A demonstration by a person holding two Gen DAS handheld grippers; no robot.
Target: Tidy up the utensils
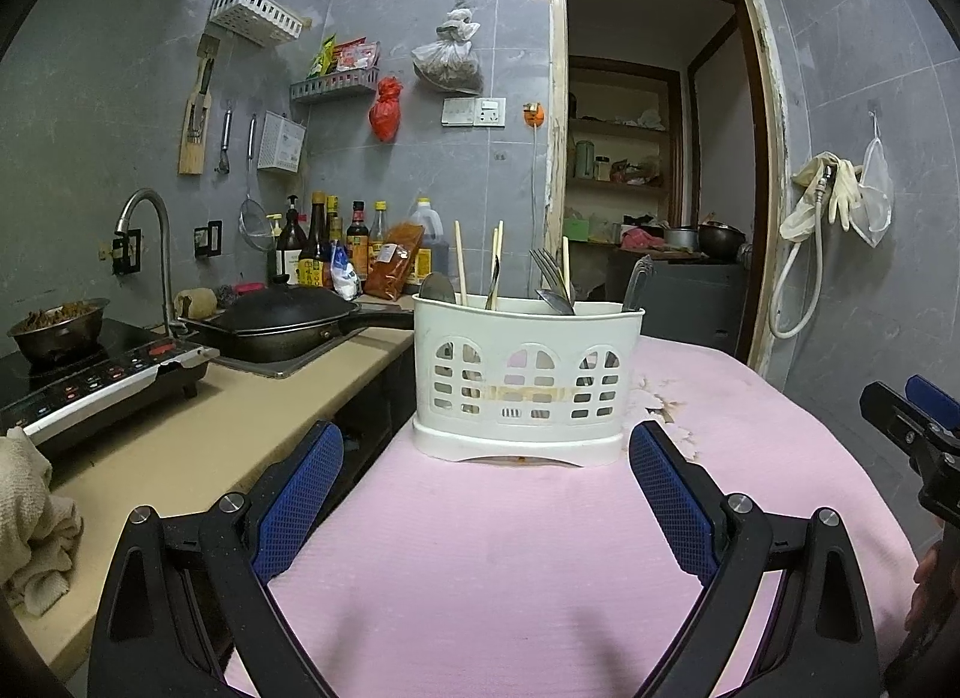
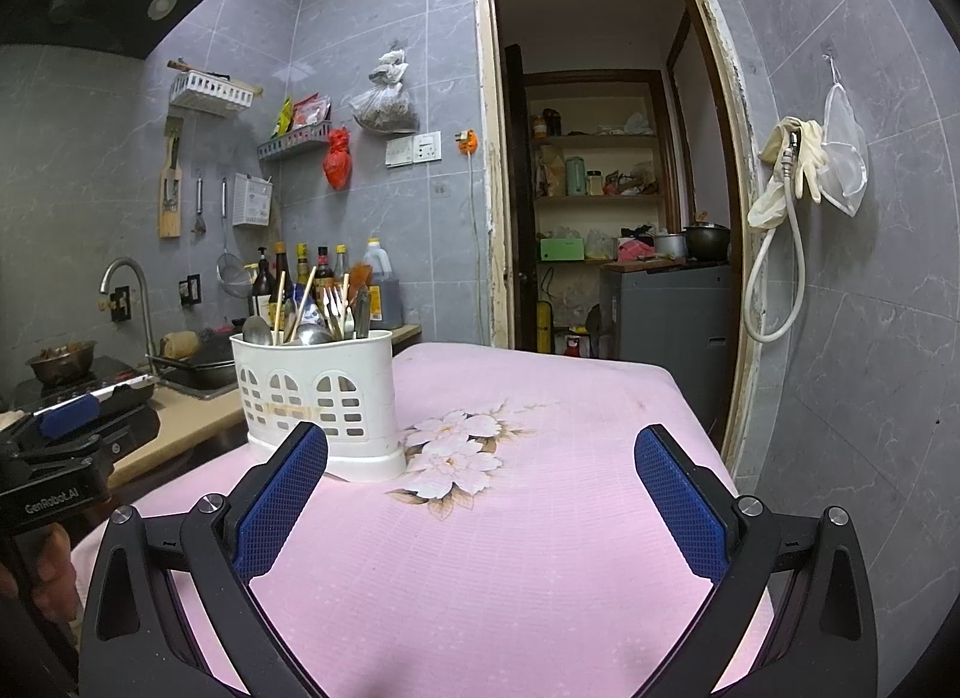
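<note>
Utensil caddy (image 1: pixel 527 383) ahead of left gripper (image 1: pixel 486 479) — apart.

Pink cloth (image 2: pixel 540 548) with flower print (image 2: pixel 456 458) covers the near surface. Beige worktop (image 1: pixel 198 440) at left carries induction cooker (image 1: pixel 90 386), metal bowl (image 1: pixel 57 326) on it, lidded black pan (image 1: pixel 282 320) over sink, curved tap (image 1: pixel 150 242). Sauce bottles (image 1: pixel 336 242) along grey tiled wall. Red bag (image 1: pixel 385 110), rubber gloves (image 1: pixel 834 188) hang. Open doorway (image 2: pixel 606 158) shows shelves.

White utensil caddy (image 1: pixel 527 383) (chopsticks, forks, spoons upright) beyond the wide-spread, empty left claw (image 1: pixel 486 494).
</note>
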